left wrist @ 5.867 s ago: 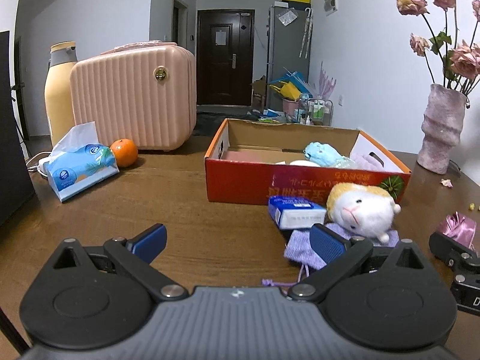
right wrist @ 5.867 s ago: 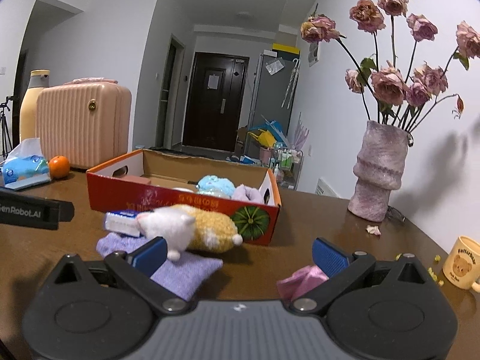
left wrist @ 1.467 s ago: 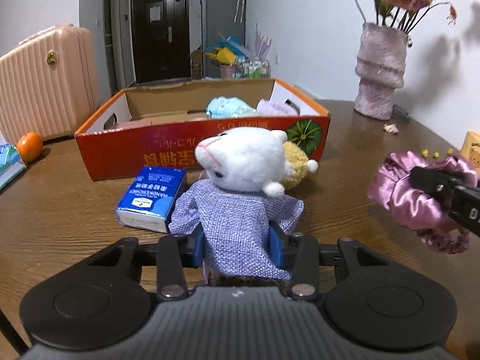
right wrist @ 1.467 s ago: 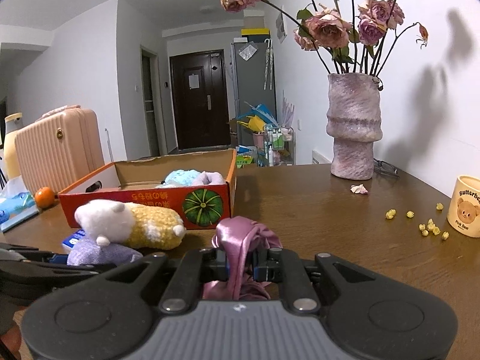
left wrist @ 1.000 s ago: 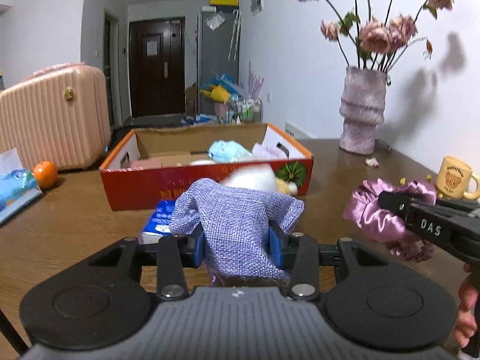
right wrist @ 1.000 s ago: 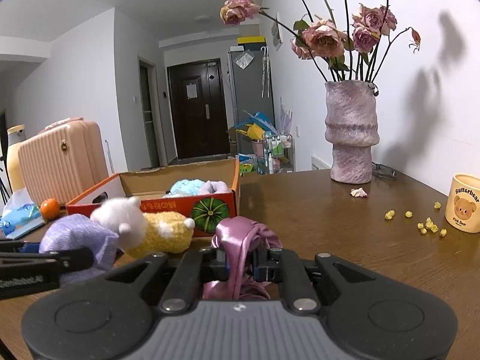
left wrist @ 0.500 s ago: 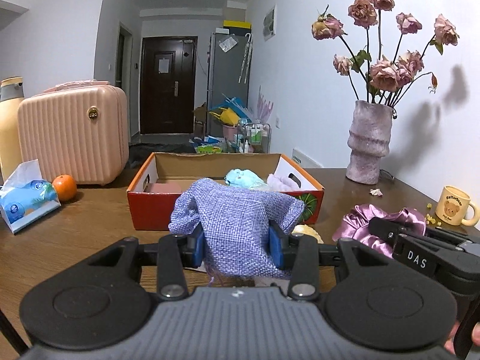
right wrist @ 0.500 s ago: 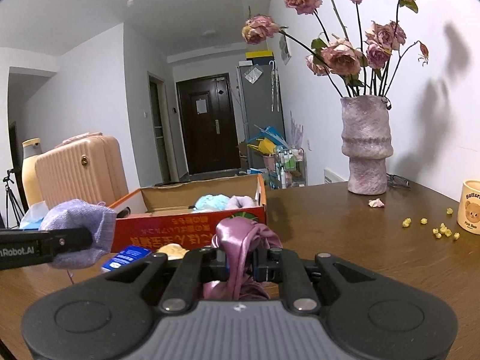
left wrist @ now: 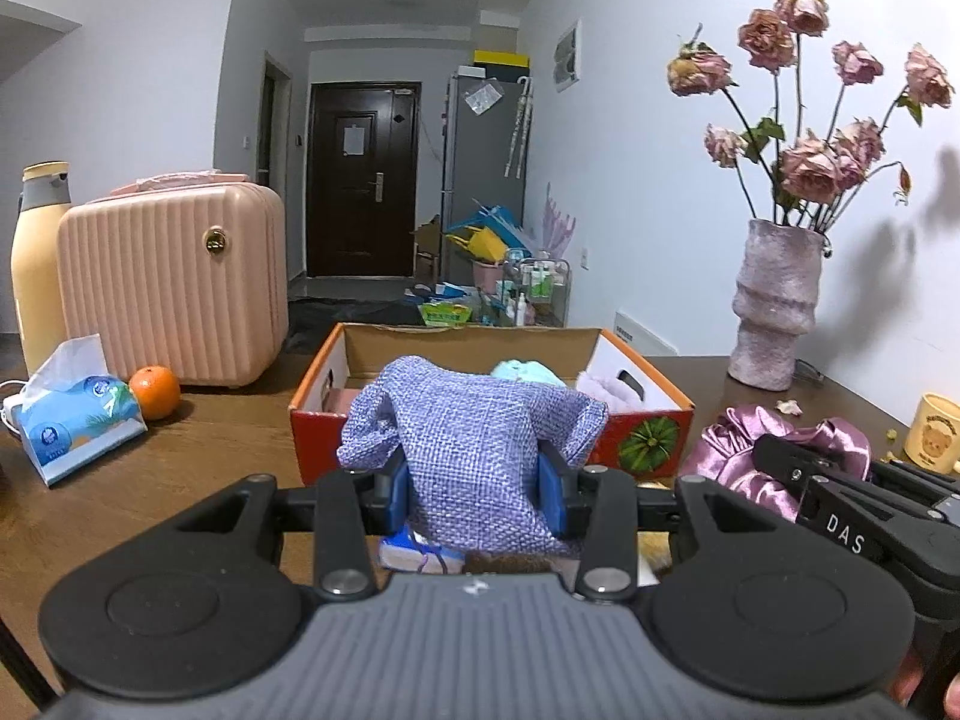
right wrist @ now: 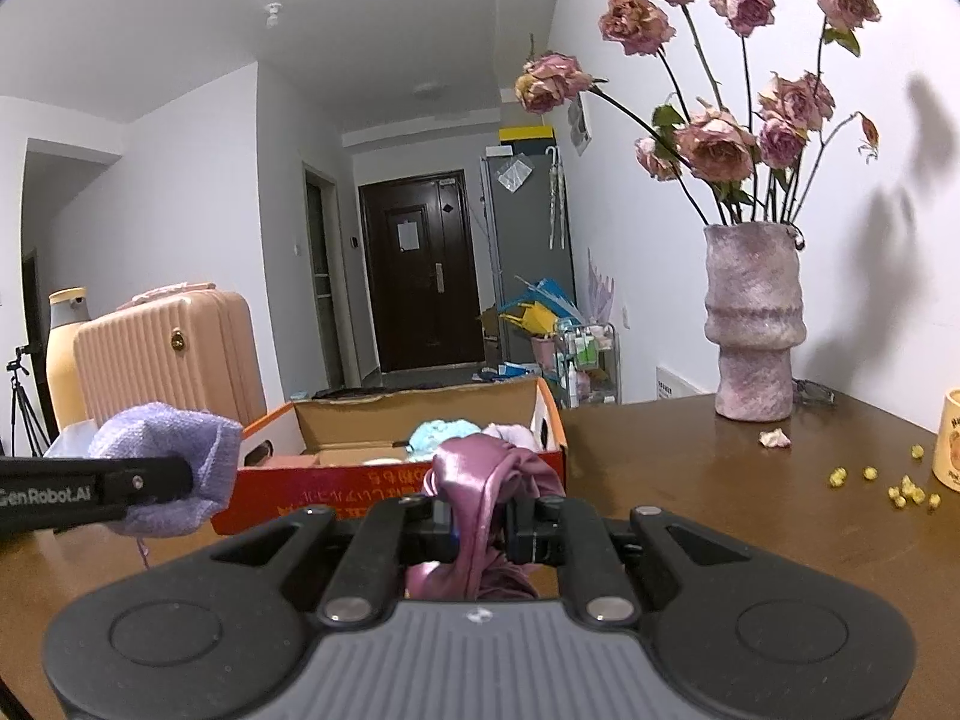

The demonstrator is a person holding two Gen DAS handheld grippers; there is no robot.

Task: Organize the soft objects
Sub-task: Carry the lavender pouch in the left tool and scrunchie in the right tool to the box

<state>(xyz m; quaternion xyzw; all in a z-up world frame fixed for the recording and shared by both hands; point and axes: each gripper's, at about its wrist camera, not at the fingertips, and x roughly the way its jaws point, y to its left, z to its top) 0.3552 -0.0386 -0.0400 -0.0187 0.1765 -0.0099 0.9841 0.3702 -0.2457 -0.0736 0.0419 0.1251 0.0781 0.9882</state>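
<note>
I had the left gripper (left wrist: 474, 489) clamped on the lilac pouch (left wrist: 474, 444) and the right gripper (right wrist: 480, 525) pinching the satin scrunchie (right wrist: 486, 480), both raised mid-frame to clear the box (left wrist: 648, 426) wall.

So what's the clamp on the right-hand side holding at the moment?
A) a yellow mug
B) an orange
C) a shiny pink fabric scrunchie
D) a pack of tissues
C: the right gripper is shut on the shiny pink scrunchie, whose satin folds bunch up between its pads.
</note>
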